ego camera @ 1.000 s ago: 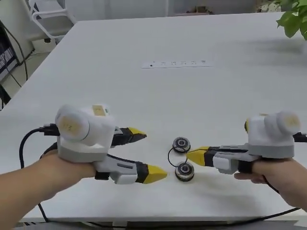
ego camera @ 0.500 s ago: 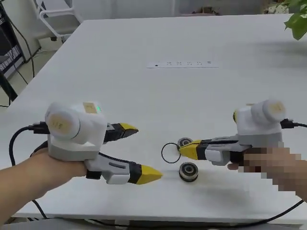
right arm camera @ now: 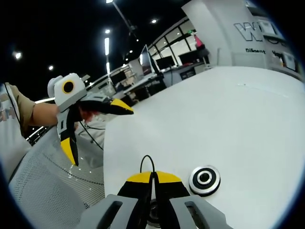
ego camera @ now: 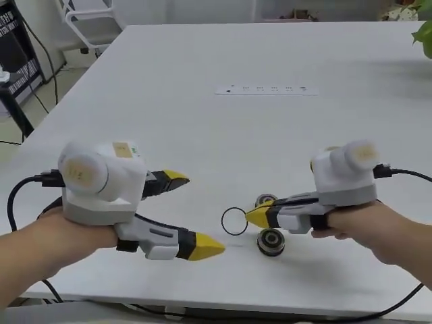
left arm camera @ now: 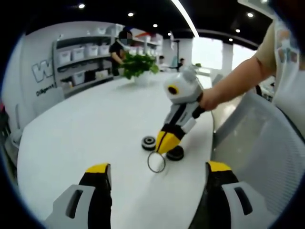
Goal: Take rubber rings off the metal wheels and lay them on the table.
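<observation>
Nearest the table edge, head view: left gripper on the left, jaws spread wide, nothing between them, tips pointing toward the work. Just past its lower tip sits a thin black rubber ring, pinched at its right side by the right gripper, whose jaws are closed together on it. Right gripper view agrees: the ring's loop rises from between the pressed-together yellow tips. Ring is off both wheels; whether its lower edge touches the tabletop, cannot tell. Two metal wheels lie flat by the right gripper's tips: near wheel just on the near side, far wheel just behind, partly hidden by the jaw. Farther up the table, a pale strip with small dark marks. Far right corner, a green plant.
</observation>
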